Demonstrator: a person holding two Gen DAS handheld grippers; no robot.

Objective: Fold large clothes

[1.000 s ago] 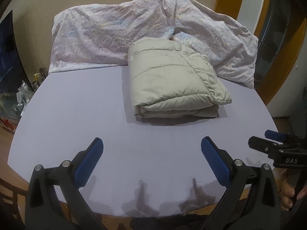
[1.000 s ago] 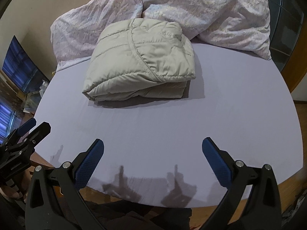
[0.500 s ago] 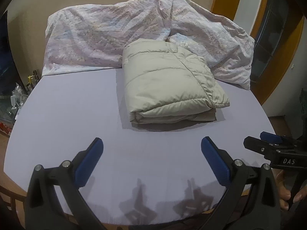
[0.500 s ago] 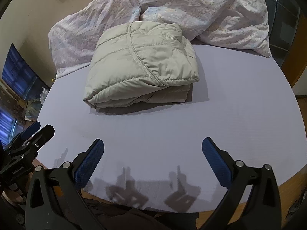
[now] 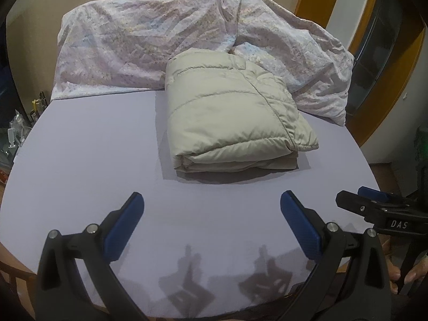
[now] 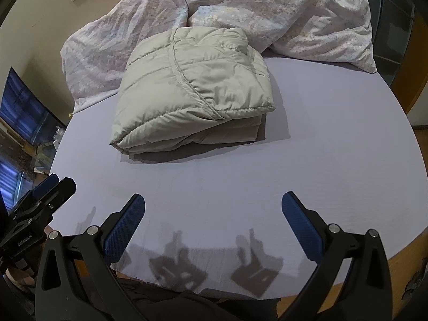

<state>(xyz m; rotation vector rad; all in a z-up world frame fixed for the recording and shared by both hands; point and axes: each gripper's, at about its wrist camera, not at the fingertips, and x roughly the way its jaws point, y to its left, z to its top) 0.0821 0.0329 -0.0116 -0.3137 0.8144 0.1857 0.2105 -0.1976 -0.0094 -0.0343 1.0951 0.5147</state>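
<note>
The folded beige jacket (image 5: 235,115) was seen lying on the lavender desk (image 5: 93,160), straight ahead of both hand-held grippers — the left (image 5: 211,224) and right (image 6: 212,224) were spread wide, empty, held well short of it, neither clearly nearer.

Quilted, faintly glossy cloth jacket (image 5: 235,112); smooth matt sheet (image 5: 88,155).

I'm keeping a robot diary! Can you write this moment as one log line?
jacket: folded, on bed | left hand-held gripper: open, empty, apart from jacket | right hand-held gripper: open, empty | quilt: crumpled behind jacket
</note>
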